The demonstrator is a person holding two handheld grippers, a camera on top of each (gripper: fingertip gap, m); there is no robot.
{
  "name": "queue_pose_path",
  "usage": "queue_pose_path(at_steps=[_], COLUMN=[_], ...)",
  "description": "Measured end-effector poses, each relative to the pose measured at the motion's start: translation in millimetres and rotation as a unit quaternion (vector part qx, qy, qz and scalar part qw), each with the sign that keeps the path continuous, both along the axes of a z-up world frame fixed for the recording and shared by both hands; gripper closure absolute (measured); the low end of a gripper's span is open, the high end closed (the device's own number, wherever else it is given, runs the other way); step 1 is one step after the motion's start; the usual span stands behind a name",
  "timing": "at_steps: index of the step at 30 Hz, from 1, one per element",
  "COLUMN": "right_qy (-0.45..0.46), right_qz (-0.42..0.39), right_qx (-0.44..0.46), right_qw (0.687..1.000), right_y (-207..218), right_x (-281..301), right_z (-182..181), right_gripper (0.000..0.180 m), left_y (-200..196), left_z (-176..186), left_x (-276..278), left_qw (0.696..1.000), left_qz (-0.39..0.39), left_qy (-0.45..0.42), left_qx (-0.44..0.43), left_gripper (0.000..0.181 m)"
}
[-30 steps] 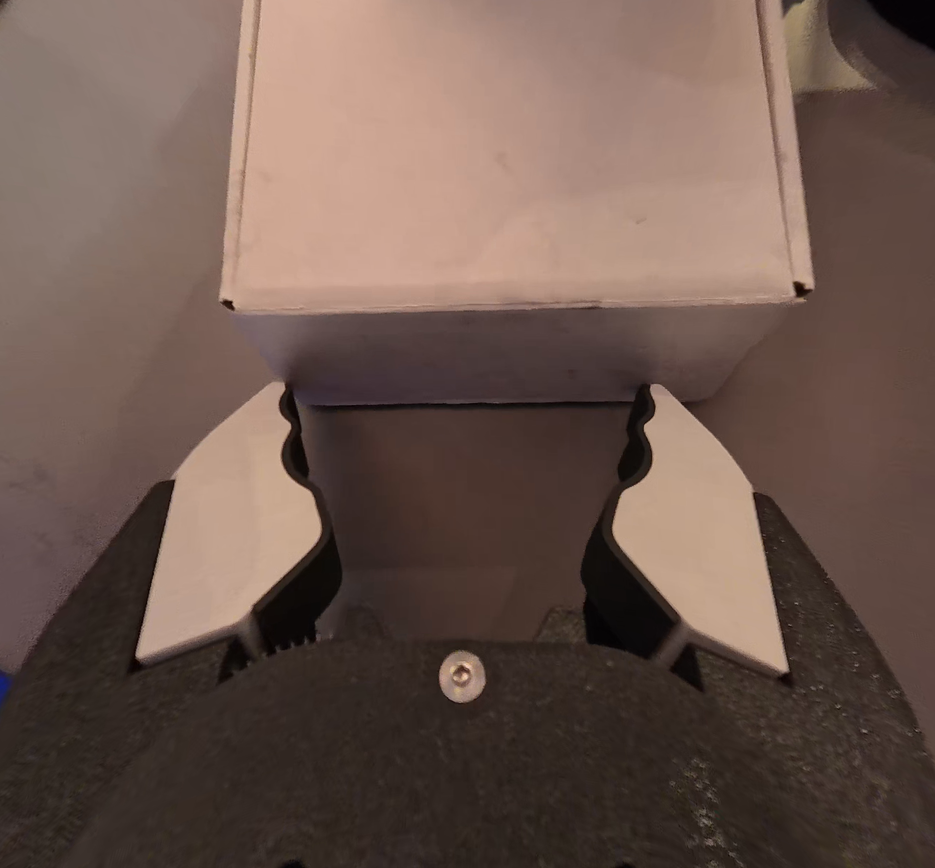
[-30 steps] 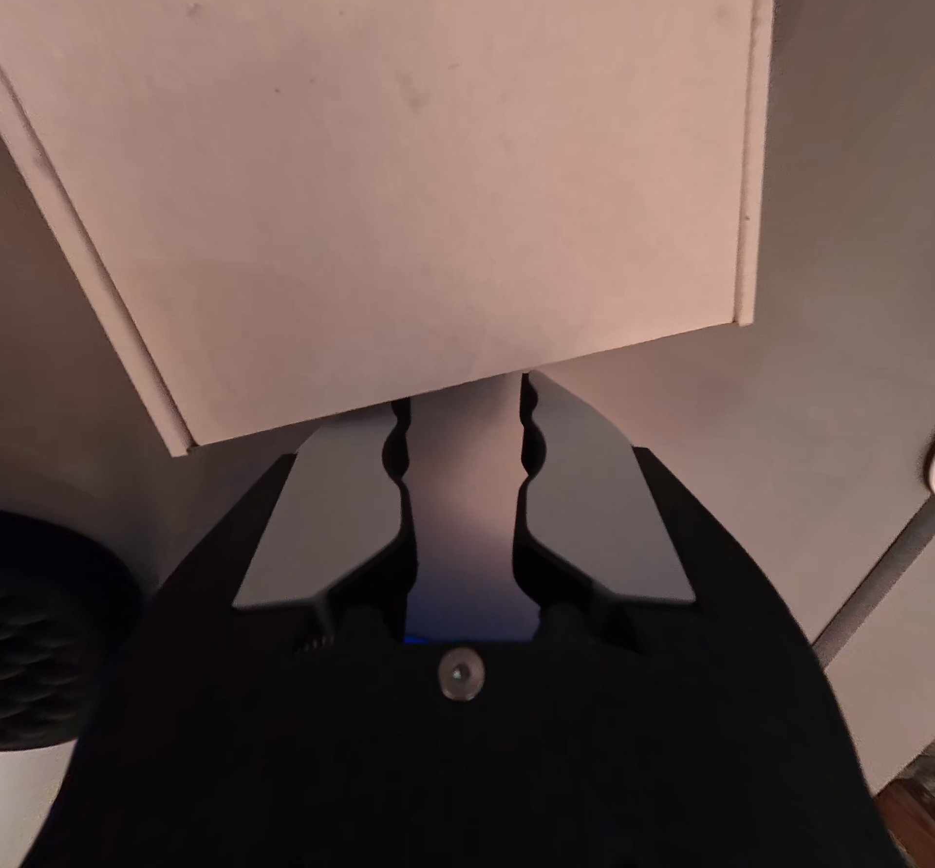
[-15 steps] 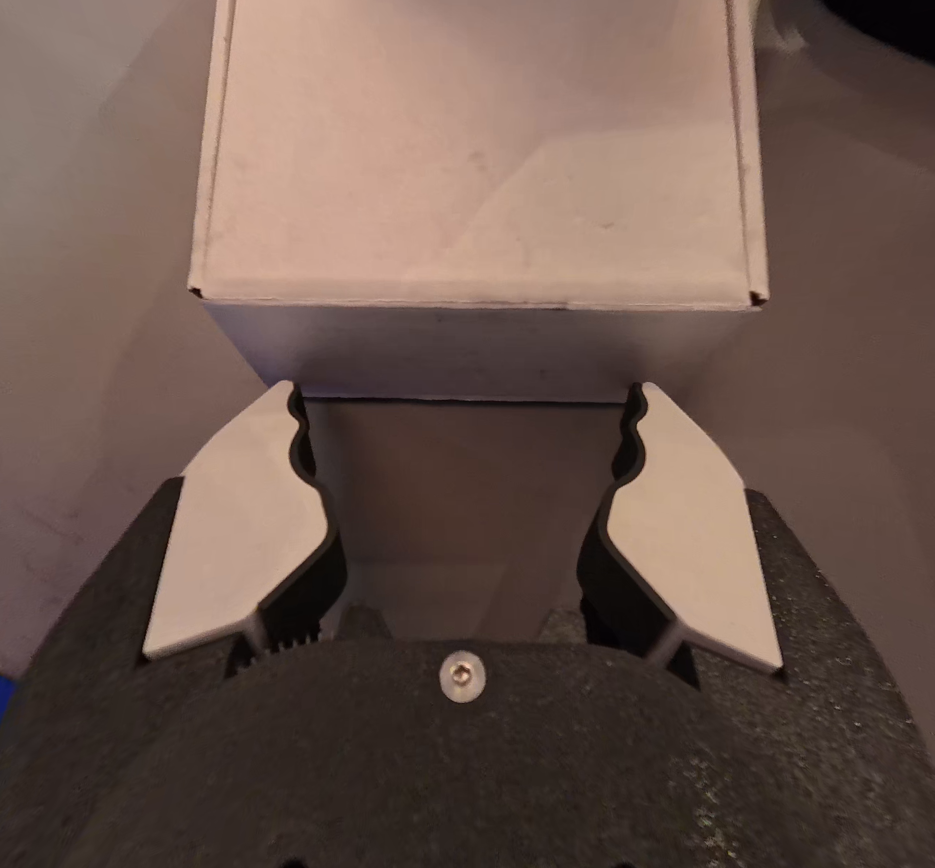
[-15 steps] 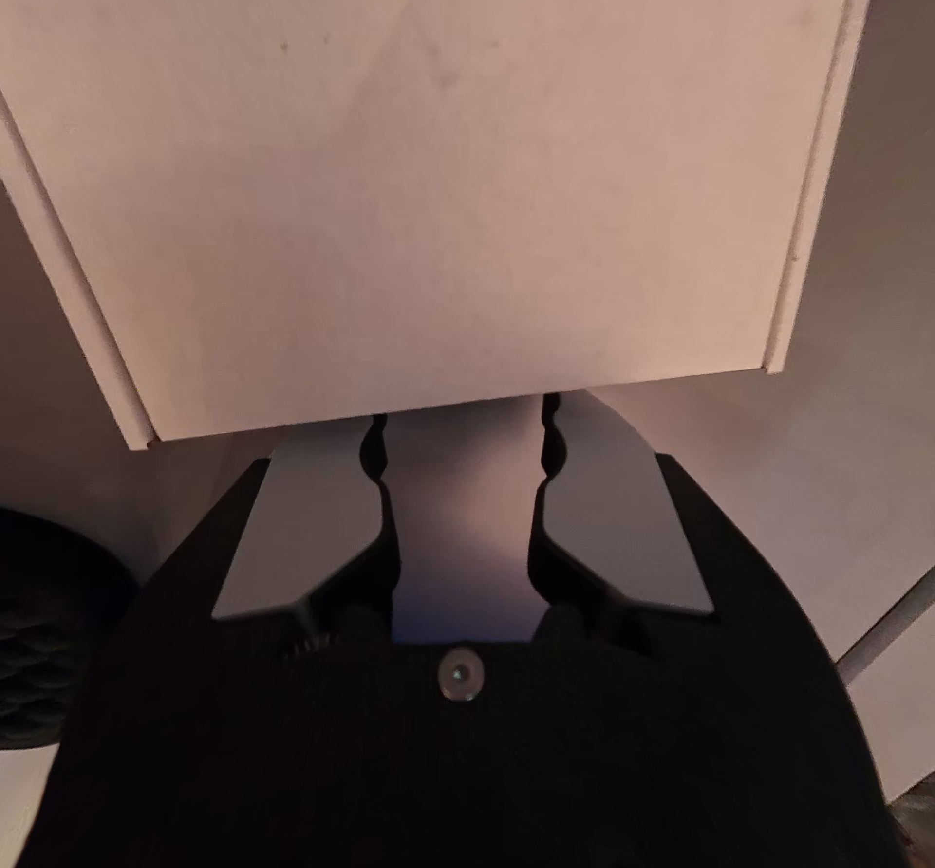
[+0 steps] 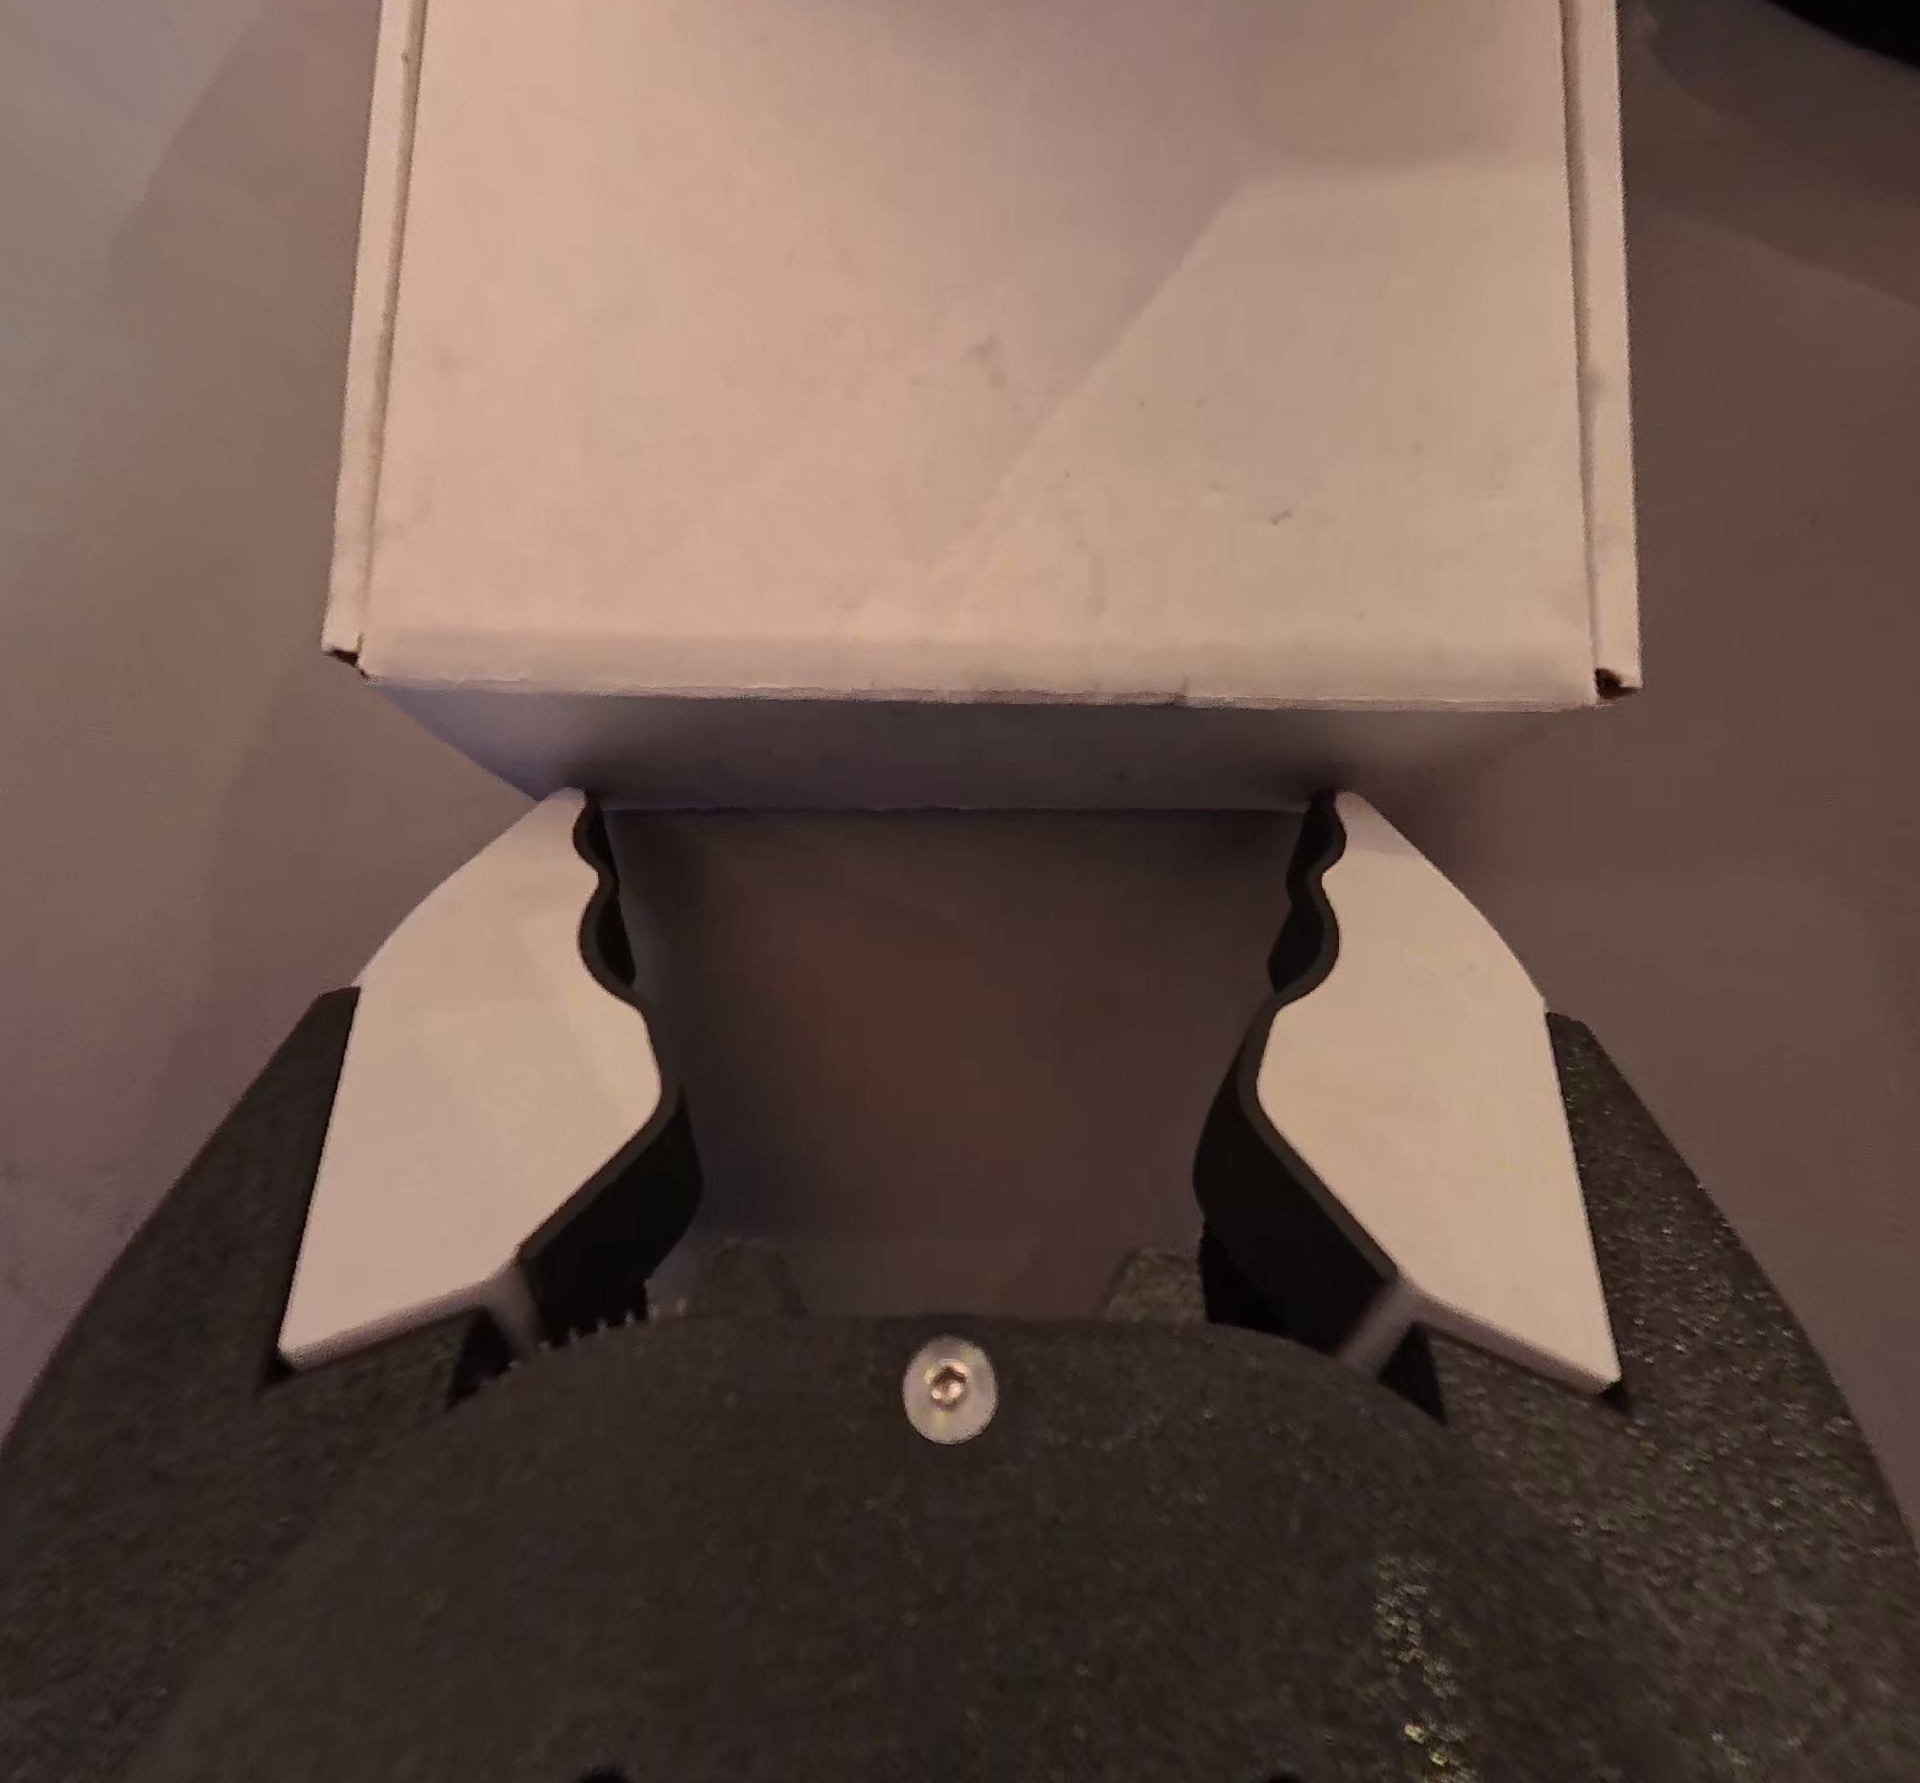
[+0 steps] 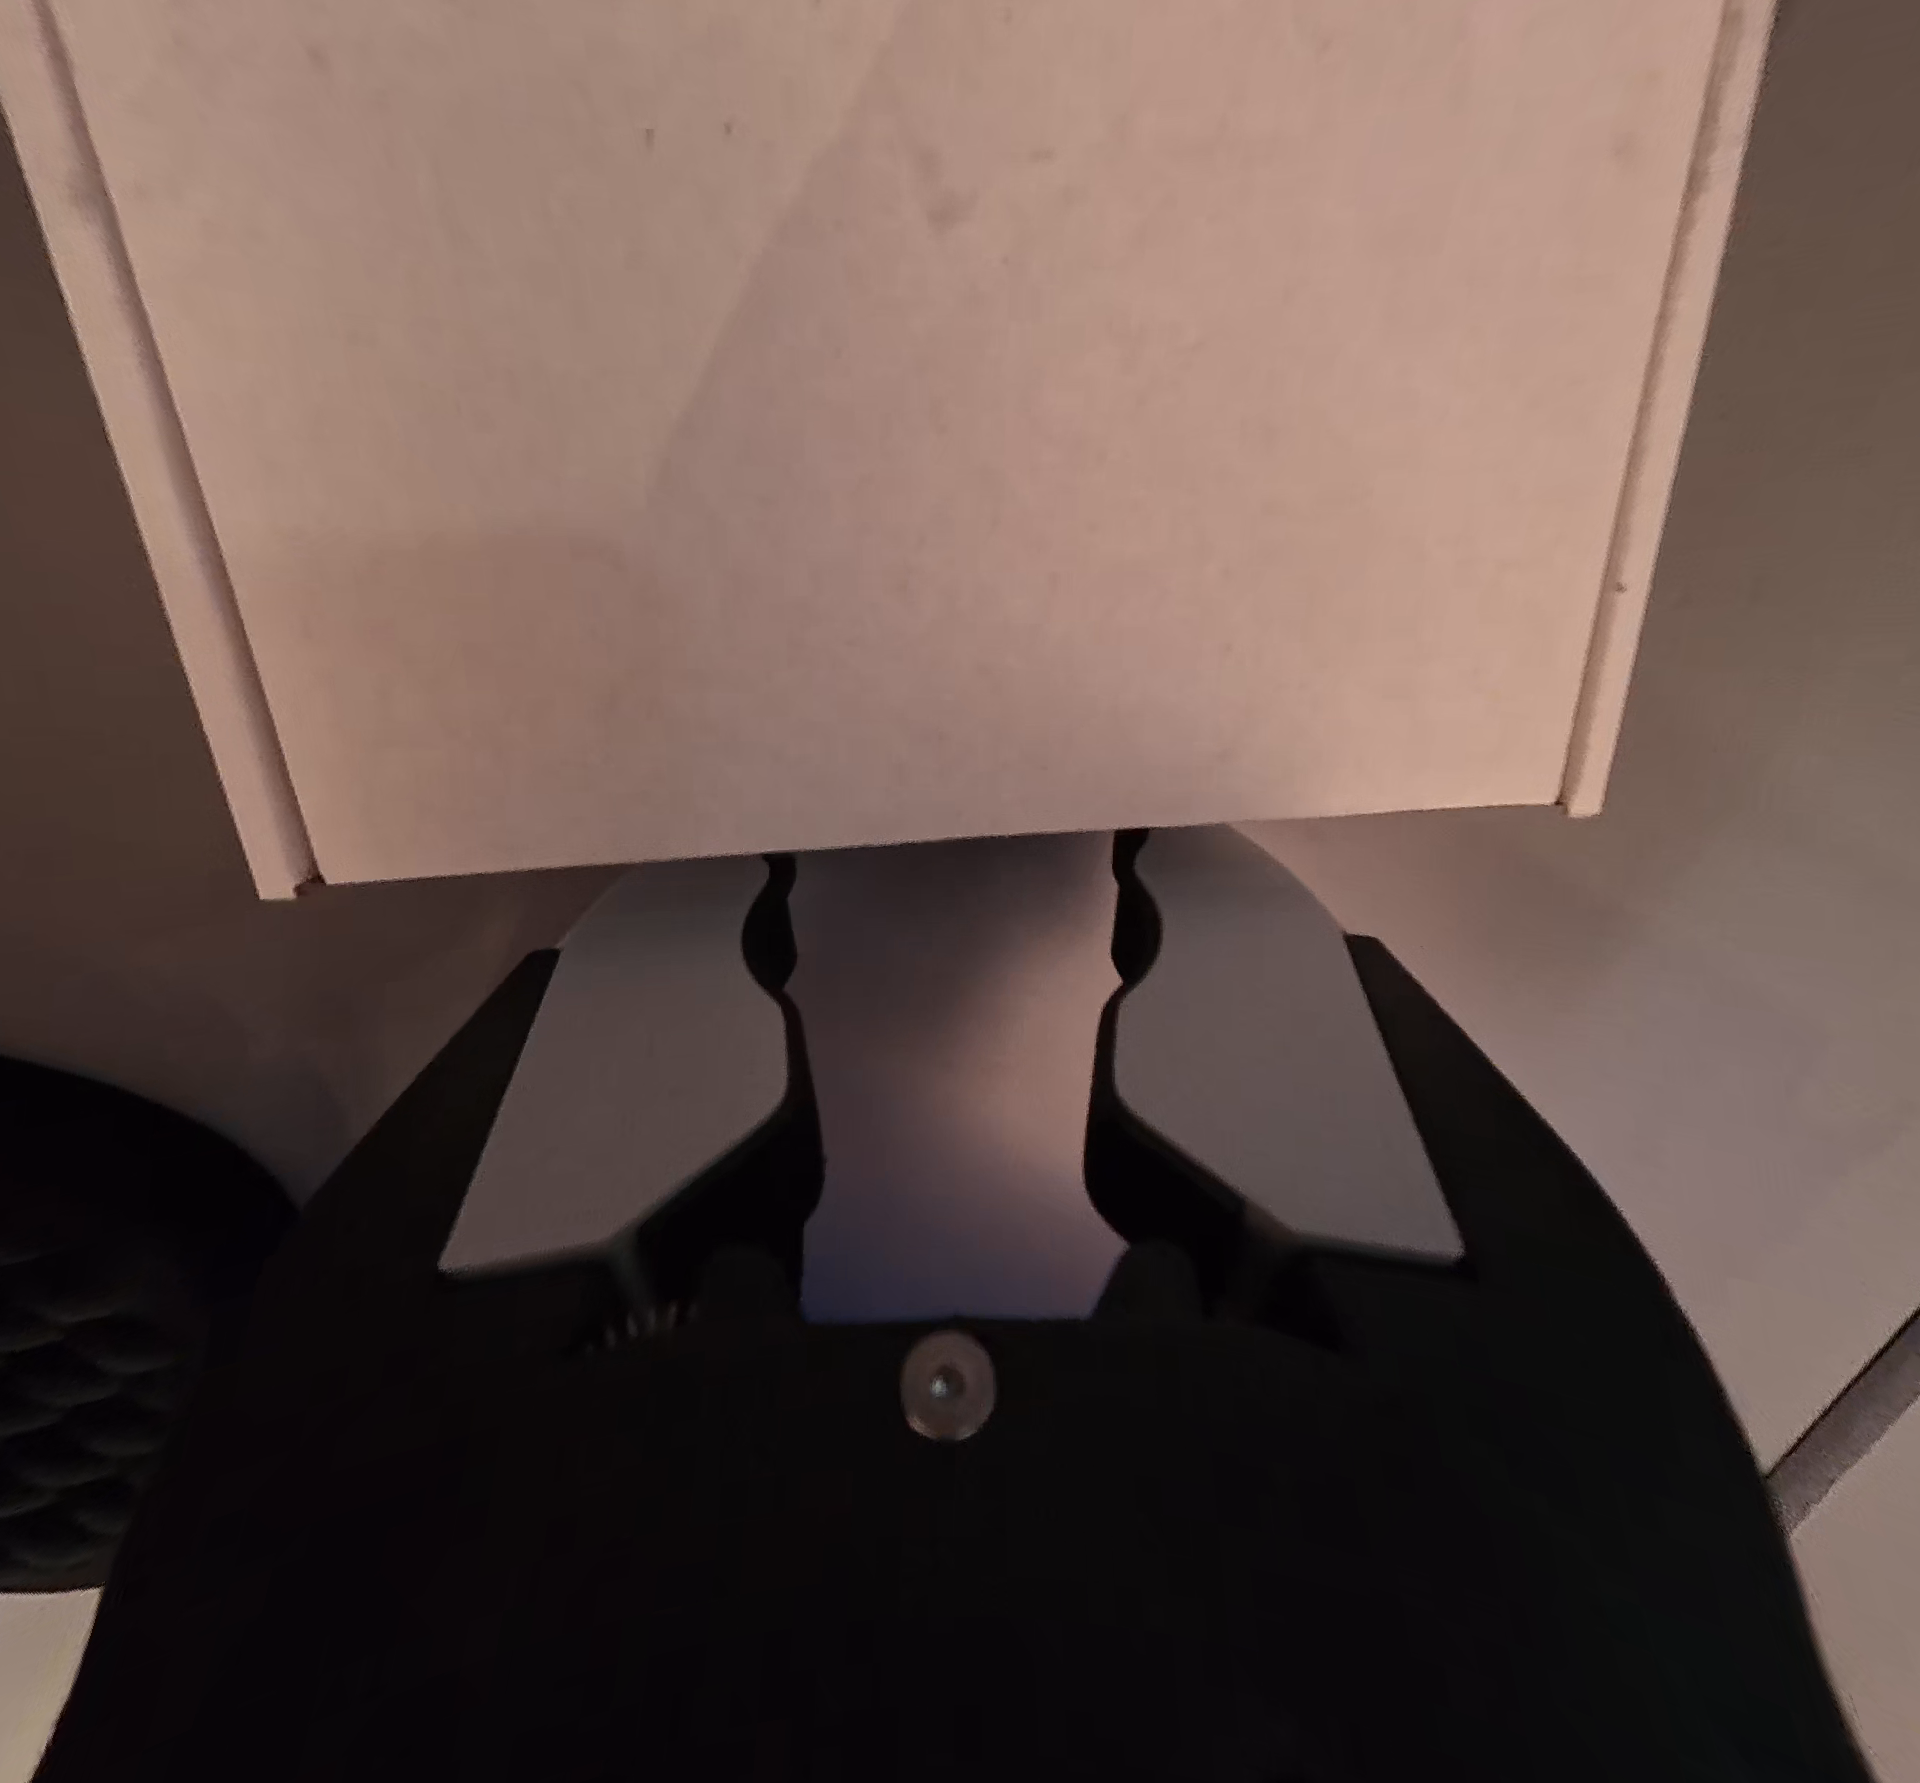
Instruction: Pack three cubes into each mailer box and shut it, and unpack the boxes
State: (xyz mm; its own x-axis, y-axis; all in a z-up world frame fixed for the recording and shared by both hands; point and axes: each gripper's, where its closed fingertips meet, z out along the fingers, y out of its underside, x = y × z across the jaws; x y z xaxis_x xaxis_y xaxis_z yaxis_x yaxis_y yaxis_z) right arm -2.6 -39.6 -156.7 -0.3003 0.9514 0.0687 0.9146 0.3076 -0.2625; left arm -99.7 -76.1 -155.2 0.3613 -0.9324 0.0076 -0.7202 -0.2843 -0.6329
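Left wrist view: your left gripper (image 5: 954, 803) is spread wide, tips at the closed box (image 5: 977, 299), long axis crosswise. Right gripper (image 6: 951, 860) part-spread, empty, tips under box edge.

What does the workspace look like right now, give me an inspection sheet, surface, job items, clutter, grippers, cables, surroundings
Surface: plain pale tabletop, dimly lit.
Job's things: one white mailer box, lid shut; cubes not seen.
Clutter: dark textured round object at the left edge of the right wrist view.
Grippers: left gripper open, tips at the box's near wall; right gripper open, narrower gap, tips under the box's edge.
Cables: nothing seen.
Surroundings: pale strip at the right; the rest is too dark to tell.
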Motion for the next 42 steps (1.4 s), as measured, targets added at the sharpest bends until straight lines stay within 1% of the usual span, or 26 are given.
queue_pose_path(at_steps=[3,8,12,22,26,29,31,34,37,39,40,42], right_qy=[0.012,0.006,-0.002,0.013,0.003,-0.009,0.008,0.046,0.091,0.122,0.131,0.113], right_qz=[-0.003,0.0,0.001,-0.013,-0.027,-0.052,-0.095,-0.191,-0.31,-0.399,-0.429,-0.454], right_qx=[-0.005,-0.001,0.002,-0.004,-0.003,0.029,0.035,0.049,0.056,0.056,0.057,0.074], right_qw=[1.0,1.0,1.0,1.0,1.0,0.998,0.995,0.979,0.945,0.907,0.892,0.881], right_y=[0,0,0,-1,-1,6,10,19,24,26,25,21], right_x=[-1,-1,-1,-1,3,9,10,10,7,3,3,9], right_z=[0,0,0,0,0,2,13,37,63,76,81,87], right_gripper=[0.12,0.12,0.121,0.121,0.12,0.115,0.114,0.107,0.101,0.102,0.102,0.097], left_y=[1,2,3,4,2,-1,-1,-1,-1,1,2,0], left_z=[0,0,0,-1,-2,-4,-3,7,23,30,32,37], left_x=[4,7,7,8,8,9,7,5,-1,-8,-11,-8], left_qw=[1.0,1.0,1.0,0.999,0.999,0.999,0.999,0.997,0.994,0.992,0.991,0.991], left_qz=[-0.001,-0.008,-0.014,-0.026,-0.022,0.007,0.016,0.027,0.05,0.07,0.074,0.073], left_qy=[-0.012,-0.022,-0.022,-0.024,-0.034,-0.039,-0.022,-0.017,-0.033,-0.044,-0.05,-0.076], left_qx=[0.005,0.013,0.012,0.011,0.011,-0.001,0.024,0.076,0.096,0.098,0.096,0.079], left_gripper=[0.059,0.059,0.059,0.059,0.058,0.057,0.059,0.061,0.061,0.062,0.062,0.065])
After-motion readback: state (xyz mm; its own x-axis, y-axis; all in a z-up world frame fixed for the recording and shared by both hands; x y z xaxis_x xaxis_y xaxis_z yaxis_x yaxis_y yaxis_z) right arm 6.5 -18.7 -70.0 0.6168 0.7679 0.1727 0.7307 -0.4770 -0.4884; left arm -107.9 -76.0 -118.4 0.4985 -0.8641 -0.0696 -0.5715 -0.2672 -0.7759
